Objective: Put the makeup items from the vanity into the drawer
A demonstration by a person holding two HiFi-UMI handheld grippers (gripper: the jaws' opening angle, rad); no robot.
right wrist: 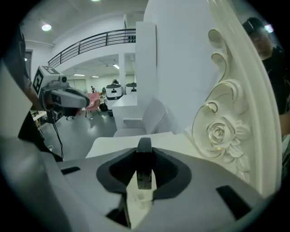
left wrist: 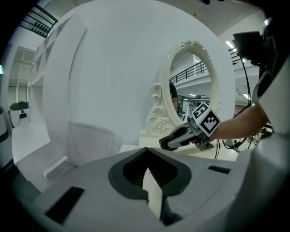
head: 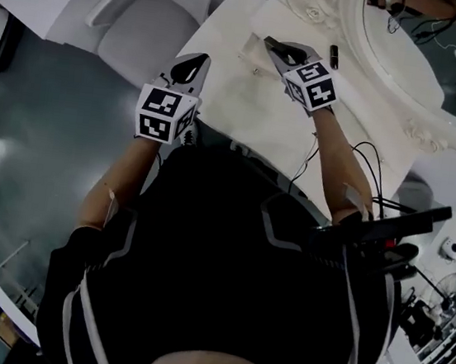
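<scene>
the person's black top [head: 228, 244] fills the near part of the head view, with both arms reaching away from it. there are two claws, and each carries one marker cube of black-and-white squares: one marker cube [head: 163, 114] sits on the left claw [head: 195, 63], the other marker cube [head: 312, 84] on the right claw [head: 273, 45]. the left claw is pressed together at its tips with nothing in it, and hangs just off the left edge of the white surface [head: 229, 44], toward the one white chair [head: 144, 29]. the right claw is over the surface, near the foot of the one oval mirror [head: 413, 43] with its carved rose frame. it pinches one dark tube [right wrist: 144, 161], which stands upright between the pads. one dark stick [head: 334, 56] lies on the surface to the right, close to the mirror frame and apart from the claw. any print on either item is too small to read.
</scene>
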